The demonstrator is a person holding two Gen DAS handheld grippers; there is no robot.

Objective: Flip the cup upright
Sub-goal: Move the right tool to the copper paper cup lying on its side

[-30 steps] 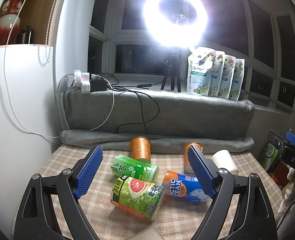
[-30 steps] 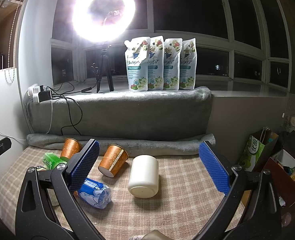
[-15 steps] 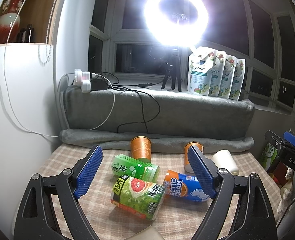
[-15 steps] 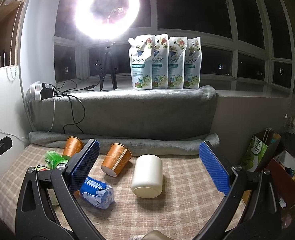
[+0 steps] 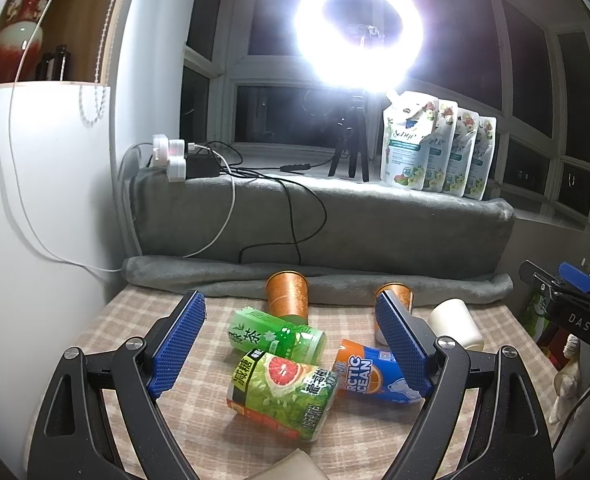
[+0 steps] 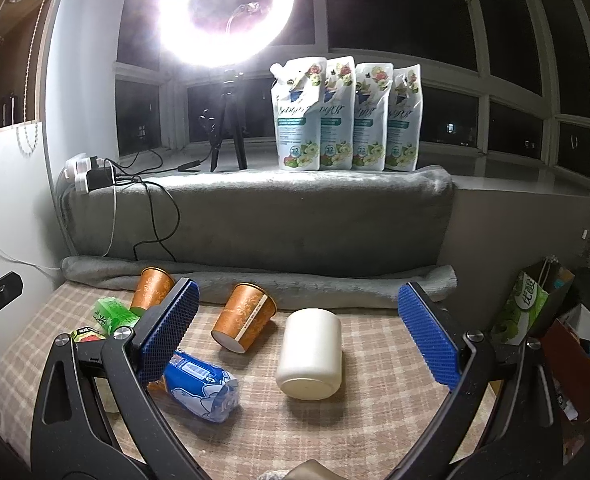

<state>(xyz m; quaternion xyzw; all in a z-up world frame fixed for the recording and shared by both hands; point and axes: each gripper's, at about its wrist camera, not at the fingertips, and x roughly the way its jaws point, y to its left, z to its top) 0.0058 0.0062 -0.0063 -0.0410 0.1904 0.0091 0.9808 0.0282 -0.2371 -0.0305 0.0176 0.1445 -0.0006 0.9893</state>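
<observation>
The left gripper (image 5: 291,344) hung over the left half of the checked table (image 6: 379,408), fingers spread wide and holding nothing, above a green tea can (image 5: 275,334), a grapefruit can (image 5: 281,394) and a blue-and-orange can (image 5: 369,372), all lying flat. Behind them one orange paper cup (image 5: 287,296) stood mouth down, and a second orange cup (image 6: 244,322) lay tilted, base toward the camera. The white cup (image 6: 310,354), judged the task's thing, lay on its side just right of that cup, base forward. The right gripper (image 6: 299,332) faced it, fingers equally wide and empty, probably so as to straddle its body. The tilted orange cup and the blue can crowded the left finger's path; a rolled grey blanket (image 6: 335,284) closed the far edge.
</observation>
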